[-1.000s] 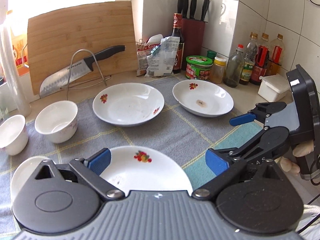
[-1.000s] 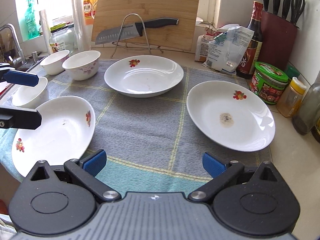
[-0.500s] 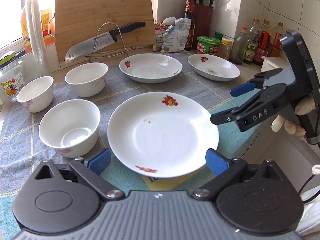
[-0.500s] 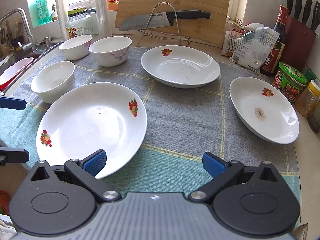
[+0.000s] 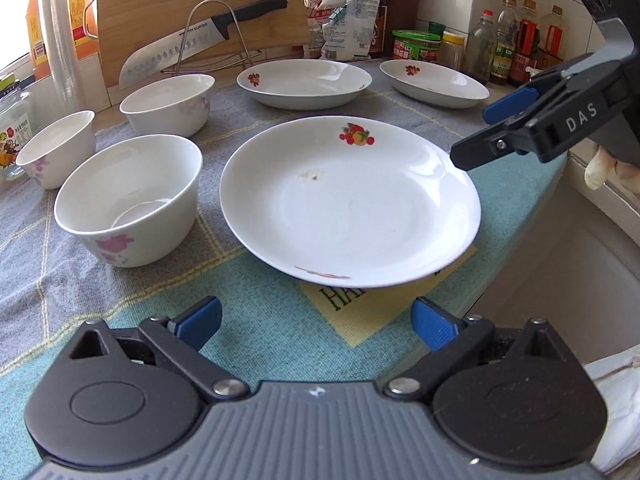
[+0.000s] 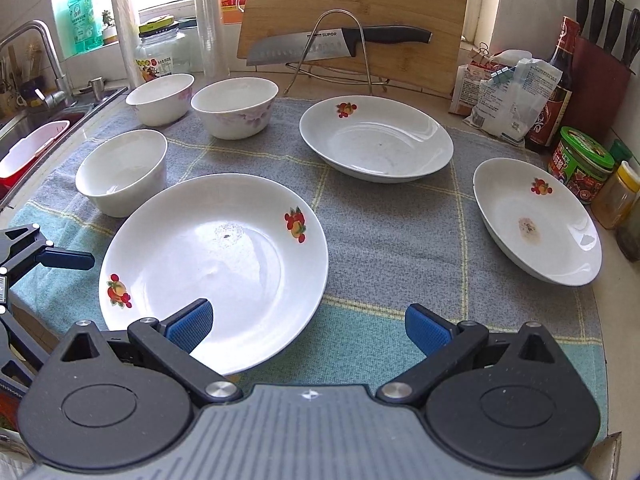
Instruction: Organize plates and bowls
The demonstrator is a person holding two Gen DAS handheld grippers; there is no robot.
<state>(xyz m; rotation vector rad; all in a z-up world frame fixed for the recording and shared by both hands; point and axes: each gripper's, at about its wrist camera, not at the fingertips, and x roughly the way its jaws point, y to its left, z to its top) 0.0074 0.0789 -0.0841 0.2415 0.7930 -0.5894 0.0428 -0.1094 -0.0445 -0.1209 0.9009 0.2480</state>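
Observation:
Three white plates with fruit prints lie on a grey and teal cloth: a near plate [image 5: 348, 204] [image 6: 212, 268], a middle plate [image 5: 304, 82] [image 6: 376, 144] and a far right plate [image 5: 434, 82] [image 6: 536, 220]. Three white bowls with pink flowers stand to the left: a near bowl [image 5: 128, 200] [image 6: 122, 170] and two behind it [image 5: 168, 104] [image 5: 56, 148]. My left gripper [image 5: 316, 320] is open and empty just before the near plate's front rim. My right gripper [image 6: 308, 326] [image 5: 480, 136] is open and empty at that plate's right rim, its left pad over the rim.
A cleaver [image 6: 340, 42] rests on a wire stand against a bamboo board [image 6: 356, 4]. Jars, sauce bottles and a knife block [image 6: 600, 80] line the right wall. A sink [image 6: 32, 136] lies at the left. The counter edge [image 5: 532, 240] drops off beside the near plate.
Both grippers have drawn back and swung left. The near plate, partly under my left gripper before, now lies wholly in front of it. Both grippers stay open; no dish has moved.

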